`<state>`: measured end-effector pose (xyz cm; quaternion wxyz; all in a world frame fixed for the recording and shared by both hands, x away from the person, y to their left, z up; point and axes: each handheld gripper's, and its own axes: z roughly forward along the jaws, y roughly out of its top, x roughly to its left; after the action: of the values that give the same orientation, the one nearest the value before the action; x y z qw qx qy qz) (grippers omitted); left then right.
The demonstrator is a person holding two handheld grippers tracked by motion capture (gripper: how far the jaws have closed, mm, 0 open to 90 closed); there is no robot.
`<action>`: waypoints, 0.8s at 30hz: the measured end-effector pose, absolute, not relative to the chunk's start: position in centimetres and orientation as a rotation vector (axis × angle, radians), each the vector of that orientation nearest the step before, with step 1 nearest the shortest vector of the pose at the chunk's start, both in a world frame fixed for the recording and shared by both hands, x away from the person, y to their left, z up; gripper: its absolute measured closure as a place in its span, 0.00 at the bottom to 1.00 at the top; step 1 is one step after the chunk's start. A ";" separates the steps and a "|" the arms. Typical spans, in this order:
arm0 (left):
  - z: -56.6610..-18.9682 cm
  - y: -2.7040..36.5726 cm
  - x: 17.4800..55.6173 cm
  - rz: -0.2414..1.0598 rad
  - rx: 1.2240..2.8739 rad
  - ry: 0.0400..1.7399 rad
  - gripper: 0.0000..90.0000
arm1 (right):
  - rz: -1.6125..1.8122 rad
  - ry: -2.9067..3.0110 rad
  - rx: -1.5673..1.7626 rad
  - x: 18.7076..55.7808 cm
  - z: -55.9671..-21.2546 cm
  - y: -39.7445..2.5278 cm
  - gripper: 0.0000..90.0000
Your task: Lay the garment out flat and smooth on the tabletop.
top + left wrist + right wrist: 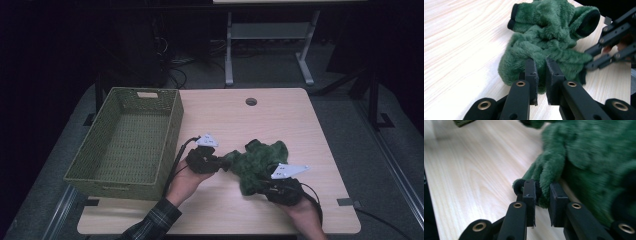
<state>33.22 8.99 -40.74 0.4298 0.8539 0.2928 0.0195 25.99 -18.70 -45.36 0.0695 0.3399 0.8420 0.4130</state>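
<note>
The green fleece garment [257, 162] is seen crumpled in a heap on the light wooden table [280, 120], toward the near right part of the top, between the two hand-held grippers. Its pile is deep and plush, and black-edged openings, like cuffs or hems, are shown at its far end in the left gripper view [549, 32].

The left gripper [220, 162] is held at the garment's left edge, with the person's hand [185, 182] behind it and a plaid sleeve [152, 222] entering from the bottom of the high view. In its own view [541, 68] the jaws are drawn close together, with a fold of the green fleece pinched between them.

The right gripper [265, 186] is held at the garment's near right edge. In its own view [541, 191] the jaws are likewise narrowed, and a black-trimmed corner of the fleece [544, 177] is caught between them, low over the tabletop. The right gripper's black linkage [609, 47] is also seen at the garment's far side in the left gripper view.

A woven olive-green basket [172, 135] is placed on the left side of the table, apart from the garment, with nothing visible inside it. A round cable hole [251, 101] is set near the table's far edge.
</note>
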 end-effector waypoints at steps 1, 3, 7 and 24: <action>-40.7 9.1 33.2 0.051 2.132 0.730 0.90 | 1.240 2.526 1.022 26.1 -45.3 -19.1 0.86; -40.7 9.2 33.2 0.054 2.130 0.736 0.91 | 1.233 2.516 1.028 26.1 -45.2 -19.6 0.86; -40.7 9.9 33.0 0.042 2.133 0.755 0.91 | 1.198 2.467 1.068 26.1 -44.5 -22.2 0.87; -43.5 11.8 30.1 -0.074 2.247 0.824 0.92 | 1.145 2.467 1.194 28.0 -45.2 -27.8 0.87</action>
<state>30.13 11.78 -43.54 0.3651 0.8737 0.3203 -0.0287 27.99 -27.82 -45.19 0.0855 0.4005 0.8275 0.3841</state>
